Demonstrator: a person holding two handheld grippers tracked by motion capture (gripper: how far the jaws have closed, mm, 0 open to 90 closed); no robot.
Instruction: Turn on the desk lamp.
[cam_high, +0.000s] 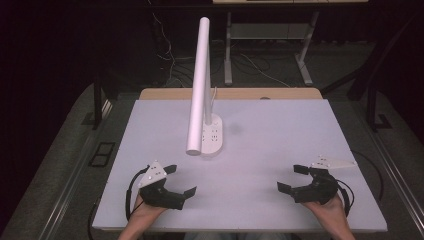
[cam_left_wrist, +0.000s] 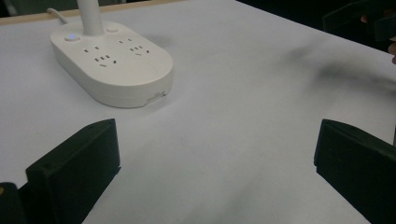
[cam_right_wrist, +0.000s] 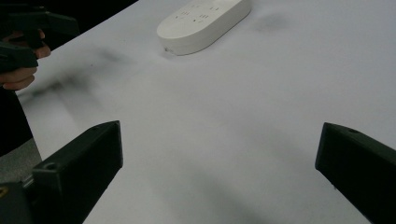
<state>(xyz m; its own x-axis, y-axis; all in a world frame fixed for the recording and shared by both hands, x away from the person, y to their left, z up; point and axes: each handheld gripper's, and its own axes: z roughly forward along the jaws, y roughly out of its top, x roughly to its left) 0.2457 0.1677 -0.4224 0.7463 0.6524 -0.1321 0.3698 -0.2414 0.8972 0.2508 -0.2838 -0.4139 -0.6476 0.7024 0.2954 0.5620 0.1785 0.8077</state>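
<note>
Your left gripper (cam_high: 181, 180) sits in the lower left of the high view, low over the white table (cam_high: 280, 135), its jaws spread wide with nothing between them. Your right gripper (cam_high: 292, 178) mirrors it in the lower right of that frame, jaws likewise released and empty, pointing inward toward the other one. The two are well apart.

The white desk lamp (cam_high: 200, 85) stands above centre in the high view, nearer your left gripper. Its oval base (cam_high: 214, 136) rests flat on the table and carries socket openings on top; the long tube head (cam_high: 199, 95) leans forward over the base toward you.

In your left gripper view the base (cam_left_wrist: 112, 65) lies in the upper left, with a small round button (cam_left_wrist: 71, 37) beside the stem (cam_left_wrist: 90, 16). In your right gripper view the base (cam_right_wrist: 203, 23) sits at the top centre, and your left hand (cam_right_wrist: 21, 65) shows at the upper left edge.
</note>
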